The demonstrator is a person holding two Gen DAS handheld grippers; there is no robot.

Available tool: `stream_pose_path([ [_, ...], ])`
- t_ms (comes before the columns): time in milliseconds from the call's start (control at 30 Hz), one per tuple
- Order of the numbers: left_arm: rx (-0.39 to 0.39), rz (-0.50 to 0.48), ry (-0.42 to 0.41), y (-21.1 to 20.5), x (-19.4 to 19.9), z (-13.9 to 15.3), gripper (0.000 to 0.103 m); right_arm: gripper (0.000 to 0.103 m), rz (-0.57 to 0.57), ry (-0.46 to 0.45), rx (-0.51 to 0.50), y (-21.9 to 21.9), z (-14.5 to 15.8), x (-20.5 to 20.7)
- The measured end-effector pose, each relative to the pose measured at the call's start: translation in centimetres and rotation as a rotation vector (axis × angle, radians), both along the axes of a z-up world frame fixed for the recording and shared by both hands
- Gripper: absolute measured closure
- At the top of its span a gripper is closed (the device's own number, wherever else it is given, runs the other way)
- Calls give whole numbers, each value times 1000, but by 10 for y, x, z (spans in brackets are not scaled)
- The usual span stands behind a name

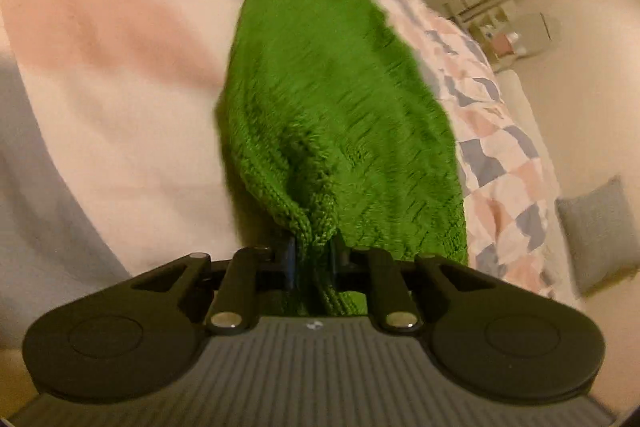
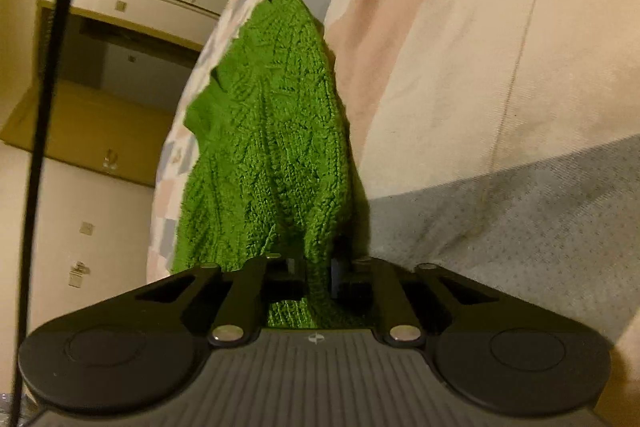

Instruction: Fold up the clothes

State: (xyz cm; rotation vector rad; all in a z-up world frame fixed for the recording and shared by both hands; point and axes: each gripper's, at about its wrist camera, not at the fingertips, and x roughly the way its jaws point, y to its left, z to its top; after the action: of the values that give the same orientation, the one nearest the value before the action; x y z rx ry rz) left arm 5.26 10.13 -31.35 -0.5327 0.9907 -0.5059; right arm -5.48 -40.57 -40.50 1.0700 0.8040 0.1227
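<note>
A bright green knitted sweater (image 1: 332, 99) hangs stretched out from my left gripper (image 1: 314, 259), which is shut on a bunched edge of it. The same green sweater (image 2: 272, 131) also runs out from my right gripper (image 2: 316, 271), which is shut on another edge of it. The sweater is lifted off a bed (image 1: 112, 75) covered by a patchwork quilt in pink, cream and grey-blue. The fingertips of both grippers are hidden in the knit.
The quilt's edge (image 1: 504, 163) drops to a pale floor, where a grey cushion (image 1: 596, 231) lies. Small items stand by the wall (image 1: 500, 39). In the right wrist view a black cable (image 2: 44, 99) hangs at left, with a wardrobe and an open doorway (image 2: 120, 67) behind.
</note>
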Motion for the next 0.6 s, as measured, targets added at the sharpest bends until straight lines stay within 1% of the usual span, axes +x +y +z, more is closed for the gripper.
stream_pose_path([
  [33, 33, -17, -74, 2, -8, 17, 92, 94, 1, 1, -19, 1, 6, -2],
  [67, 52, -25, -125, 5, -18, 28, 92, 94, -3, -9, -37, 2, 14, -5],
  [233, 108, -46, -304, 18, -71, 67, 95, 96, -67, -214, -72, 12, 63, -51],
  [300, 130, -54, -375, 23, -92, 82, 103, 96, -114, -222, -38, 19, 72, -73],
  [333, 158, -47, -399, 26, -103, 84, 103, 96, -124, -220, -15, 22, 75, -85],
  [400, 237, -19, -432, 33, -124, 80, 103, 96, -131, -228, -32, 29, 82, -111],
  [433, 259, -14, -396, 35, -127, 69, 103, 96, -131, -196, -41, 31, 77, -115],
  [467, 270, -14, -325, 36, -125, 52, 103, 96, -131, -145, -48, 32, 66, -114],
  [500, 253, -6, -268, 38, -123, 39, 103, 95, -131, -94, -54, 34, 55, -113],
  [567, 184, 19, -171, 42, -119, 21, 101, 92, -136, 8, -88, 38, 33, -114],
  [600, 149, 31, -122, 44, -116, 12, 86, 85, -142, 17, -96, 41, 26, -118],
])
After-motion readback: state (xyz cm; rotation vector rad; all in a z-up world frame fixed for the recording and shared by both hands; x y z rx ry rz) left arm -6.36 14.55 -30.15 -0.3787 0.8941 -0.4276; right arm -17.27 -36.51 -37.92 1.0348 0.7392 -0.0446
